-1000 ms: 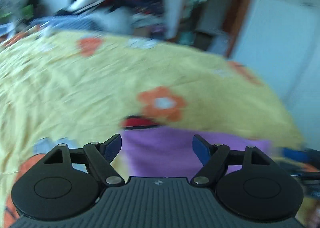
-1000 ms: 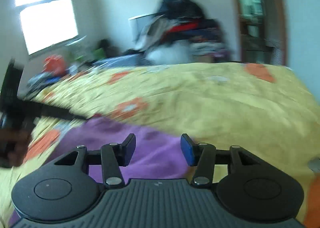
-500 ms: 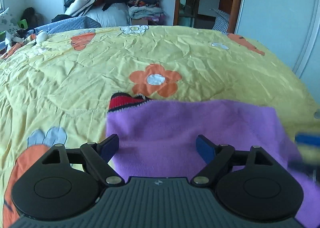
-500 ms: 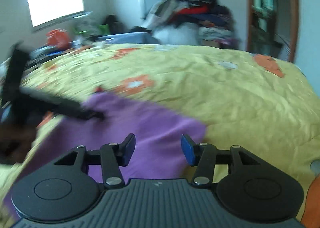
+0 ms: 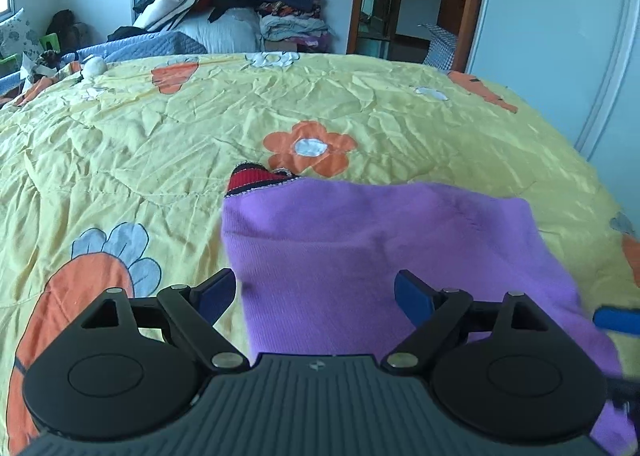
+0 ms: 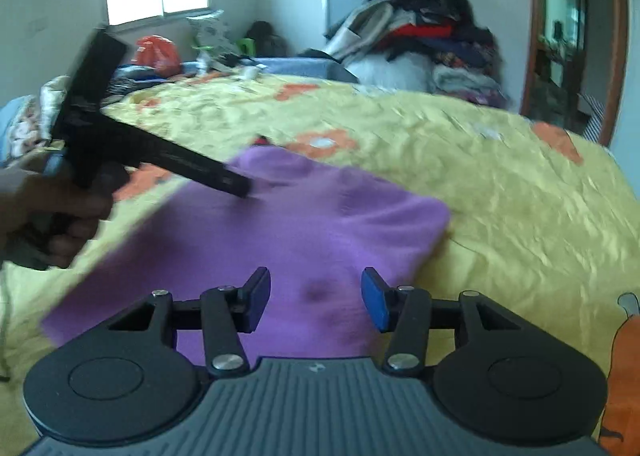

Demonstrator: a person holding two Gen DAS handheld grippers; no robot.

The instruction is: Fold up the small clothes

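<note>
Yellow flowered bedspread [image 5: 160,144] | purple knit garment [image 5: 360,256] lies flat, red striped trim at far corner | left gripper [image 5: 316,296] and right gripper [image 6: 316,300] both spread wide, empty

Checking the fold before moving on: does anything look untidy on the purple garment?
A red striped cuff pokes out past the far-left corner of the purple garment; otherwise it lies flat on the yellow bedspread.

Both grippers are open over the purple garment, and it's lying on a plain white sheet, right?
Not quite. Both the left gripper and right gripper are open over the purple garment, but the left wrist view shows it on a yellow flowered bedspread.
</note>
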